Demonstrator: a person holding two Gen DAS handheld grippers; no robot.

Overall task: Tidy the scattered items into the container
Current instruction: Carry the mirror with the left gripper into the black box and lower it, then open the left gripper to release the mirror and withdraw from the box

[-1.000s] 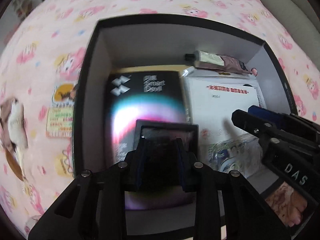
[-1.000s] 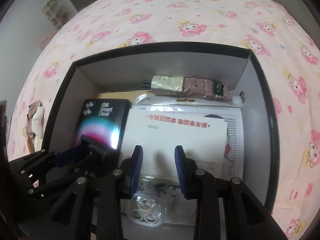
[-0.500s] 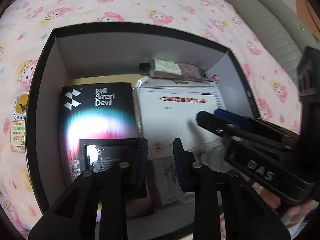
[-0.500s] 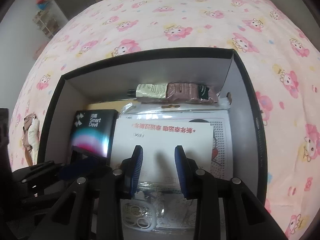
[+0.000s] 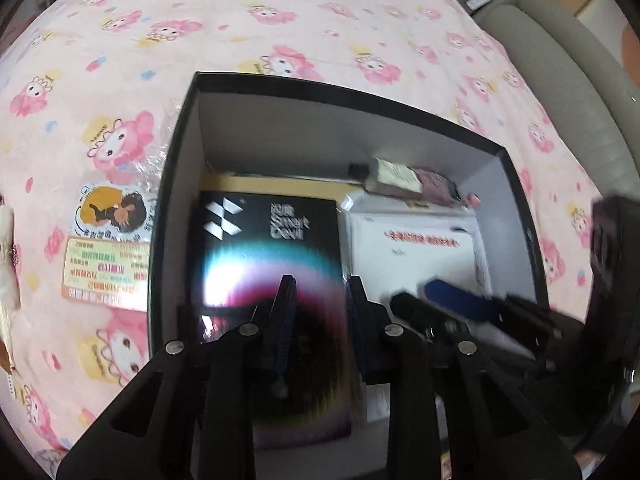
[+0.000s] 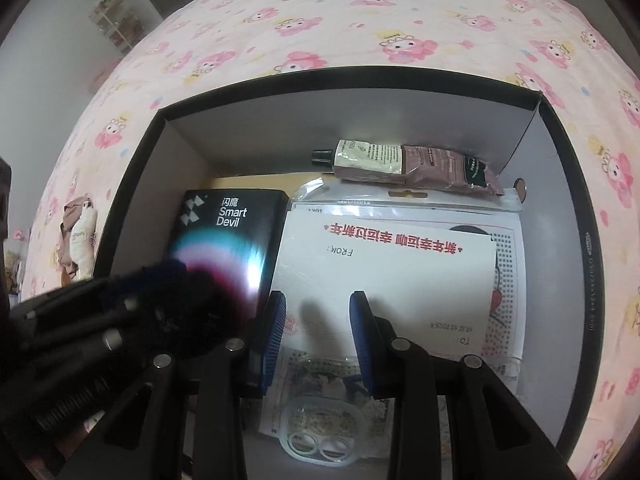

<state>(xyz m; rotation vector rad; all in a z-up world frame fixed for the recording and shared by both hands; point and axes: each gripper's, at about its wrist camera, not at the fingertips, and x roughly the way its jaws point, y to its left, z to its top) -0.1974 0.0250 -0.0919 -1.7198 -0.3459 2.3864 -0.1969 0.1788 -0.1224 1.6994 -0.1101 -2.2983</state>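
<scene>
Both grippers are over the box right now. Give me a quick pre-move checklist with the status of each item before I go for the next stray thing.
1. Left gripper free of any item: ok, nothing between its pads.
2. Right gripper free: ok, jaws apart, empty.
3. Grippers clear of each other: not ok, they sit close side by side above the box.
4. Items settled inside: ok, the Smart Devil package, white card packet, tube and clear phone case lie flat.
5. Strays left outside: not ok, a sticker packet and a small plush item remain on the pink bedspread.
</scene>
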